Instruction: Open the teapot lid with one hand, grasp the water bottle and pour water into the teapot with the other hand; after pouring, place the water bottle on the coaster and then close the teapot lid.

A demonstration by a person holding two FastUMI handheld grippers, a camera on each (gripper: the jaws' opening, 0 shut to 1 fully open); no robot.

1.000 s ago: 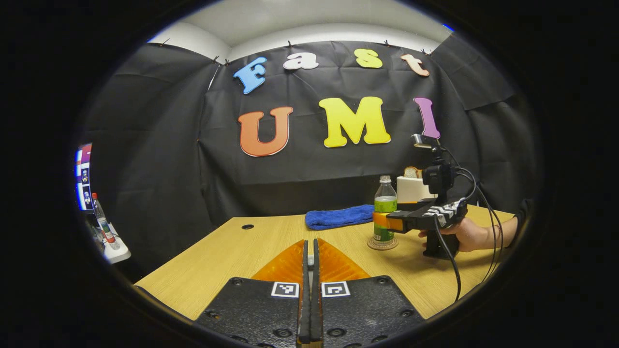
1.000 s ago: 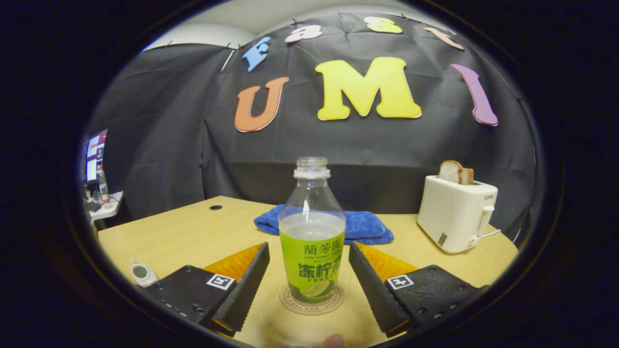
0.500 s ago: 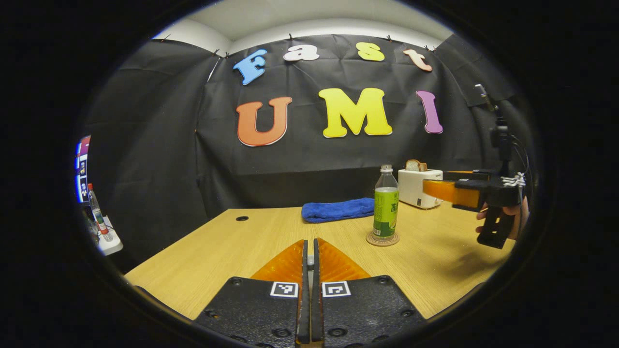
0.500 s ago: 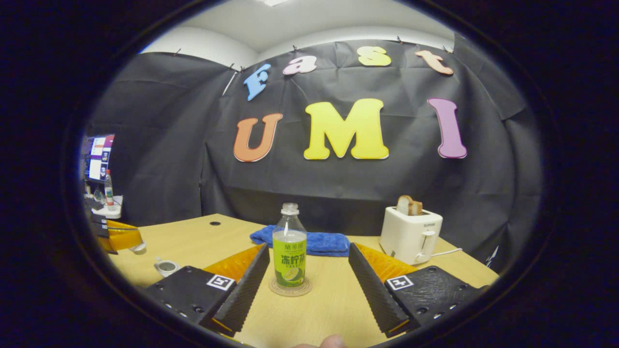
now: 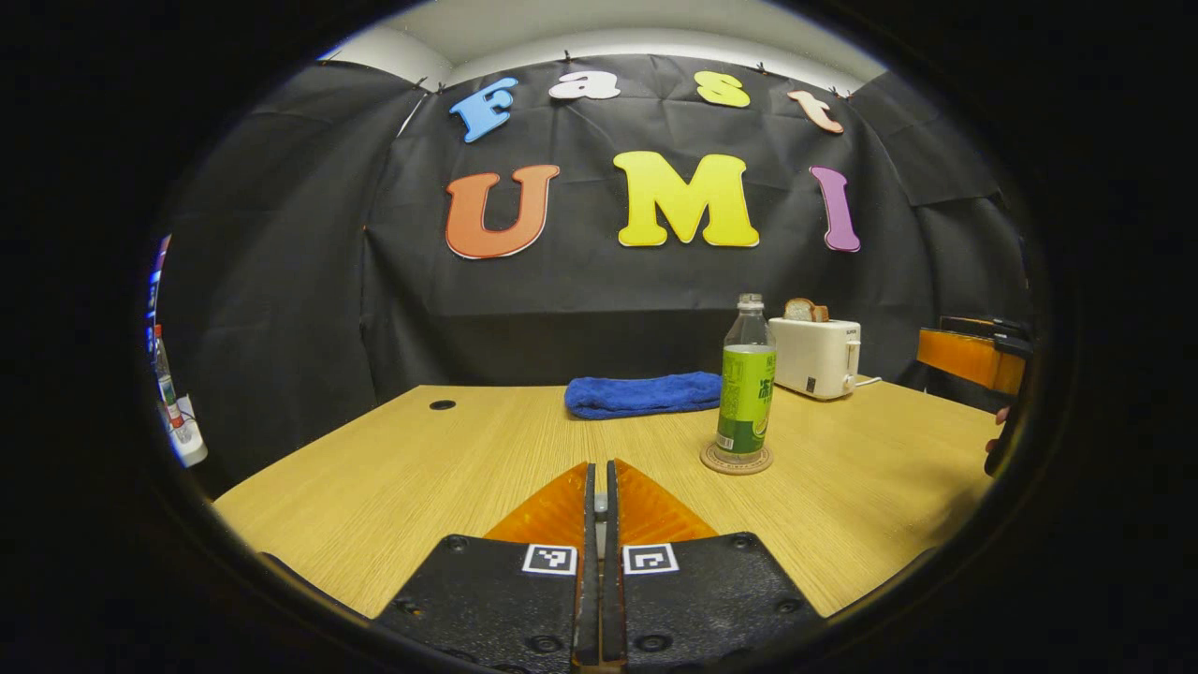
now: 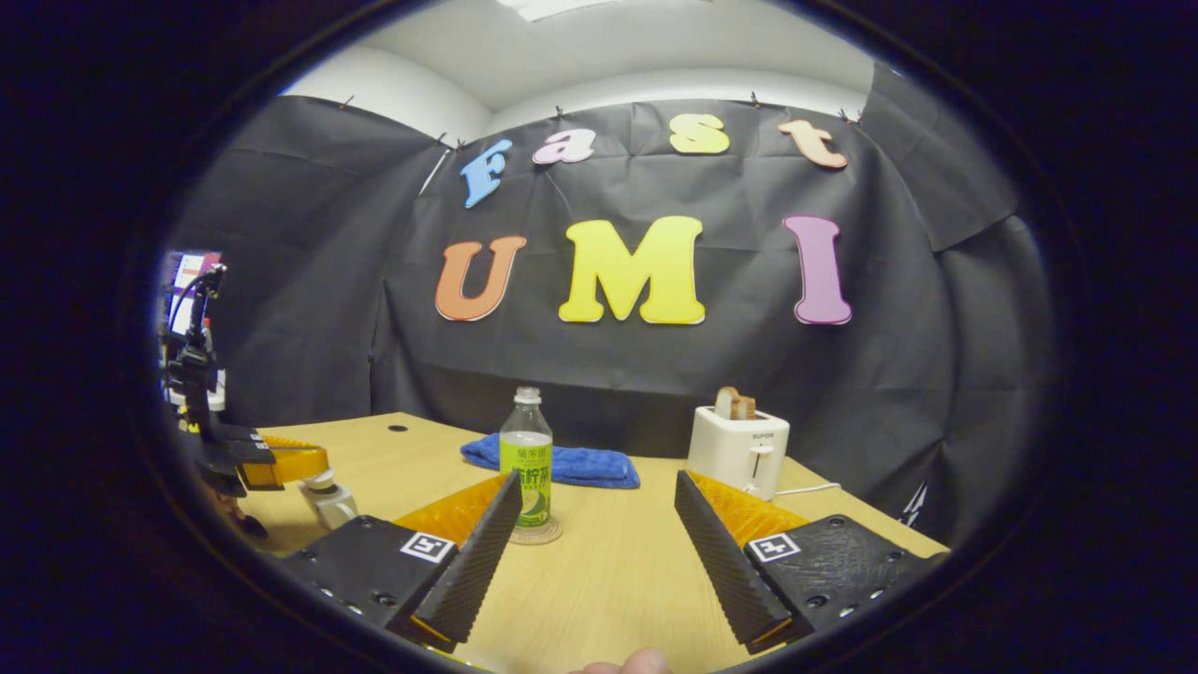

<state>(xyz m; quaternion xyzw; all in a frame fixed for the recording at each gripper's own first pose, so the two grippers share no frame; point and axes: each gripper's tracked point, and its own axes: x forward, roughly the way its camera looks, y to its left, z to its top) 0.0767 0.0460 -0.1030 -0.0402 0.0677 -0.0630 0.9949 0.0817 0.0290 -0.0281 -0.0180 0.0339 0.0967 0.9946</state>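
Note:
The water bottle (image 5: 746, 393) with a green label and no cap stands upright on the round coaster (image 5: 737, 460); in the right gripper view the bottle (image 6: 526, 459) is left of centre on the coaster (image 6: 537, 534). My right gripper (image 6: 599, 552) is open, well back from the bottle, with nothing between its fingers; it also shows at the right edge of the left gripper view (image 5: 973, 360). My left gripper (image 5: 600, 524) is shut with a small pale piece in the gap. In the right gripper view the left gripper (image 6: 281, 463) holds the white lid (image 6: 321, 482) right over the white teapot (image 6: 334, 507).
A blue towel (image 5: 642, 394) lies at the back of the wooden table (image 5: 449, 468). A white toaster (image 5: 816, 356) with bread stands at the back right, its cord trailing. A side shelf with a bottle (image 5: 168, 393) is off the table's left.
My right gripper has let go of the bottle on the coaster and drawn back to the right. My left gripper has carried the lid over to the teapot.

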